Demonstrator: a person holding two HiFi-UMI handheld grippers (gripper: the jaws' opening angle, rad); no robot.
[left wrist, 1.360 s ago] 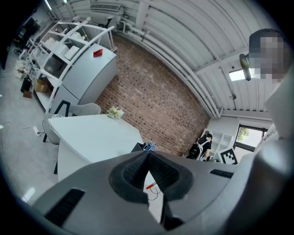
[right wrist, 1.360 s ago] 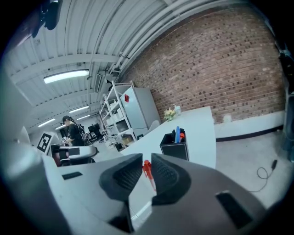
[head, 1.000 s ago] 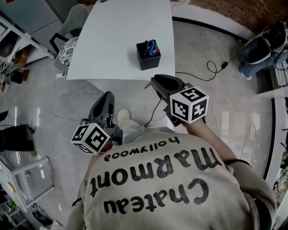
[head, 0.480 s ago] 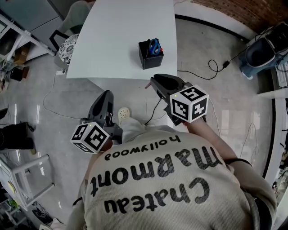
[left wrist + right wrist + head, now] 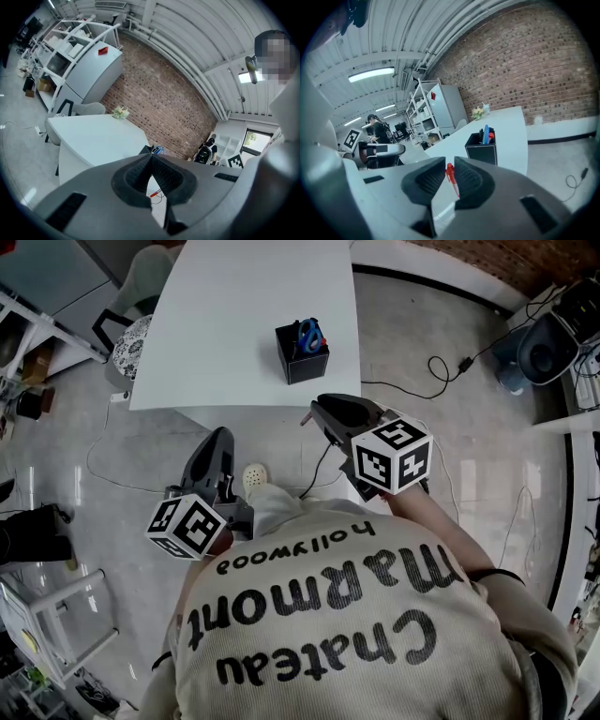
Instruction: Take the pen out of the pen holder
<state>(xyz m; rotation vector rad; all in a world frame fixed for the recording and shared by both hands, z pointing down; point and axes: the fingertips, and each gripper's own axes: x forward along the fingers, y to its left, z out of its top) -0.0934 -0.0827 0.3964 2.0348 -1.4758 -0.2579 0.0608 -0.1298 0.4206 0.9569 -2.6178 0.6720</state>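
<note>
A black pen holder (image 5: 302, 351) with blue-handled scissors and pens stands near the front right of the white table (image 5: 234, 306). It also shows in the right gripper view, pen holder (image 5: 481, 149). My right gripper (image 5: 317, 416) hangs off the table's front edge, short of the holder, shut on a thin red pen (image 5: 451, 176) that sticks up between its pads. My left gripper (image 5: 221, 435) is lower left over the floor, jaws shut with nothing in them; the pen holder (image 5: 149, 150) peeks just above its tips.
A grey chair (image 5: 150, 277) and a patterned stool (image 5: 139, 341) stand at the table's left side. Cables (image 5: 441, 376) trail over the floor to the right, near a dark bag (image 5: 548, 343). Metal shelving (image 5: 37, 334) lines the left.
Both grippers hold their places. The table and pen holder sit slightly further left and up in the head view, as the head camera shifted.
</note>
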